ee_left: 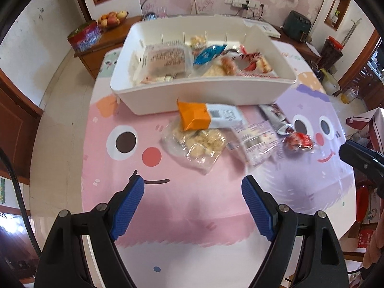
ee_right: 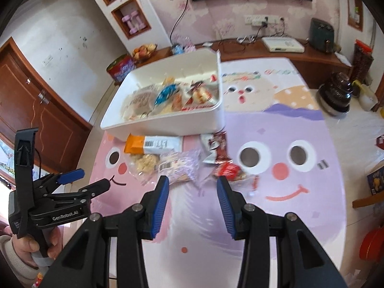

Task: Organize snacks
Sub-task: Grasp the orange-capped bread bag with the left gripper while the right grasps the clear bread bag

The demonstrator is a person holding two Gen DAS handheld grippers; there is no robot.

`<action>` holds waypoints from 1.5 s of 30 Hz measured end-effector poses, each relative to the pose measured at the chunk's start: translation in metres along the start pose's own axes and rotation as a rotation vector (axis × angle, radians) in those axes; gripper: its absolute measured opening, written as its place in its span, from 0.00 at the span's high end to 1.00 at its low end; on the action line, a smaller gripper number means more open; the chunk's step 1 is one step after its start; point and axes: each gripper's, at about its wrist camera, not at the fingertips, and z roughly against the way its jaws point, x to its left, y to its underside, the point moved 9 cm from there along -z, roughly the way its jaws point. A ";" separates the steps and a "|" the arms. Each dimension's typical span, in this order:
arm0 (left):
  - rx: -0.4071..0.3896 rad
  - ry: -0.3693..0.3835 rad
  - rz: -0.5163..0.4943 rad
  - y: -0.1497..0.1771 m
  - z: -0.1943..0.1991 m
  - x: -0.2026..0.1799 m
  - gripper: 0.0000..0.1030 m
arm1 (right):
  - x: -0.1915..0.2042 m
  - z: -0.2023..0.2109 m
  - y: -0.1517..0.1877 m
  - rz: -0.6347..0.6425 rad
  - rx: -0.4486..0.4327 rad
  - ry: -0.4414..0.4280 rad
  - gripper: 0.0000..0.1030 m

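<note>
Lying loose — crinkly snack packets point(ee_left: 199, 144)

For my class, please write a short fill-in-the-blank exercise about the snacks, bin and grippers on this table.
1. The left gripper and right gripper are both ____.
2. The orange-ended box lies on the table just in front of the white ____.
3. The blue packet lies ____ the bin.
4. The tablecloth shows smiling cartoon ____.

Missing words: open; bin; inside; faces
</note>
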 end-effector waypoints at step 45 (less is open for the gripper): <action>0.196 0.162 0.059 -0.063 -0.146 0.006 0.20 | 0.043 -0.164 0.006 0.193 0.177 0.153 0.40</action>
